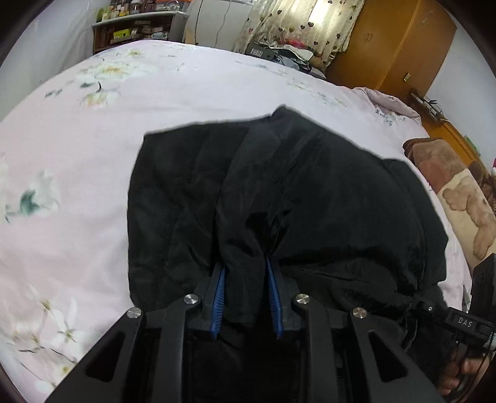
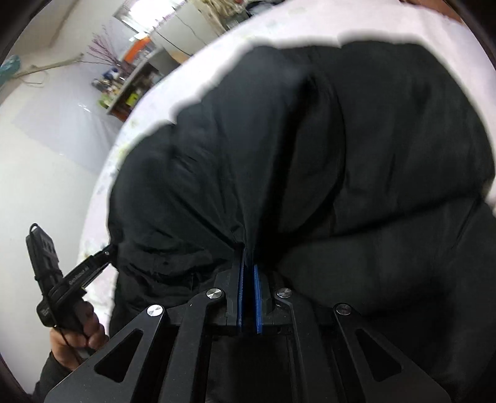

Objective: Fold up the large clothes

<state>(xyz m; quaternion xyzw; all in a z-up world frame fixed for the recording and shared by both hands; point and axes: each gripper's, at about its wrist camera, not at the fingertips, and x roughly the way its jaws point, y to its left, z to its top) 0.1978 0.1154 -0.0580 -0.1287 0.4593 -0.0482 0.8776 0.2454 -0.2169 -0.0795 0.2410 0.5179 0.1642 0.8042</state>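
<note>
A large black garment point(image 1: 279, 201) lies bunched on the pink floral bedsheet point(image 1: 77, 186). My left gripper point(image 1: 246, 263) is shut on a fold of its near edge, black cloth pinched between the blue pads point(image 1: 219, 294). In the right wrist view the same black garment point(image 2: 325, 155) fills most of the frame. My right gripper point(image 2: 248, 266) is shut on another fold of it, the blue pads point(image 2: 257, 294) nearly together. The left gripper's body and the hand holding it show at the lower left of the right wrist view point(image 2: 77, 279).
The bed point(image 1: 186, 77) stretches far and left. A brown teddy-bear blanket point(image 1: 465, 198) lies at the bed's right edge. A cluttered shelf point(image 1: 133, 31), a white appliance point(image 1: 214, 21), a curtain and a wooden wardrobe point(image 1: 396, 46) stand beyond the bed.
</note>
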